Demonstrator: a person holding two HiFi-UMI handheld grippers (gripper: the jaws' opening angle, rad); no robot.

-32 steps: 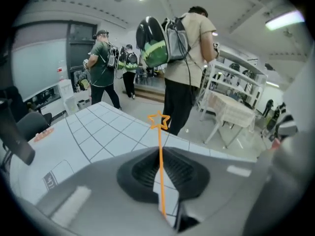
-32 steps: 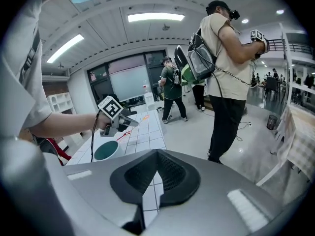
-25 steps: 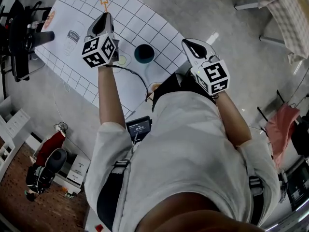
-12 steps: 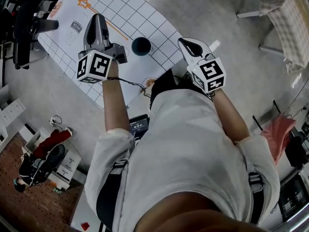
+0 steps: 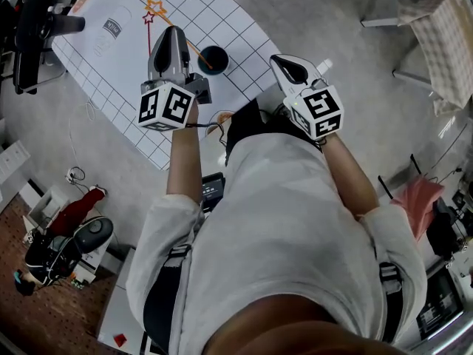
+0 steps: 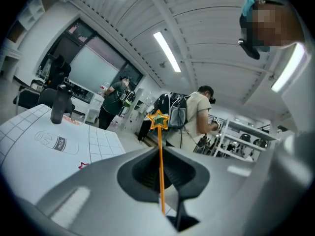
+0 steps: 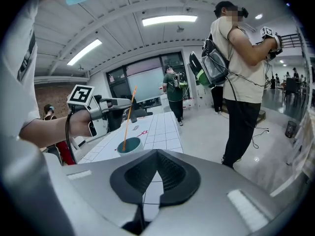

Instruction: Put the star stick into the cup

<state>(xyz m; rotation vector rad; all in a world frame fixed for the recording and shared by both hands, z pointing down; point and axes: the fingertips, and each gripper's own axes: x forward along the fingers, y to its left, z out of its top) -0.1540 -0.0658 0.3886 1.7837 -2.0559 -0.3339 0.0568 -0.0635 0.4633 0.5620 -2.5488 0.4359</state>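
My left gripper (image 5: pixel 178 35) is shut on the orange star stick (image 5: pixel 171 26) and holds it above the white gridded mat (image 5: pixel 222 17). The stick slants, with its star (image 5: pixel 154 7) up and away and its lower tip at the mouth of the dark teal cup (image 5: pixel 213 59). In the left gripper view the stick (image 6: pixel 160 171) rises from between the shut jaws to the star (image 6: pixel 158 119); the cup is hidden there. The right gripper view shows the stick (image 7: pixel 129 117) dipping into the cup (image 7: pixel 129 145). My right gripper (image 5: pixel 284 63) hangs off the table's near edge, shut and empty.
A red star shape (image 5: pixel 148 18) and a printed milk outline (image 5: pixel 112 26) lie on the mat left of the cup. Black equipment on a stand (image 5: pixel 29 28) is at the table's far left. A person with a backpack (image 7: pixel 241 58) stands close on the right; others stand farther back.
My left gripper has swung right and up toward the cup with the stick in it, which now slants with its lower tip at the cup. The right gripper has stayed put.
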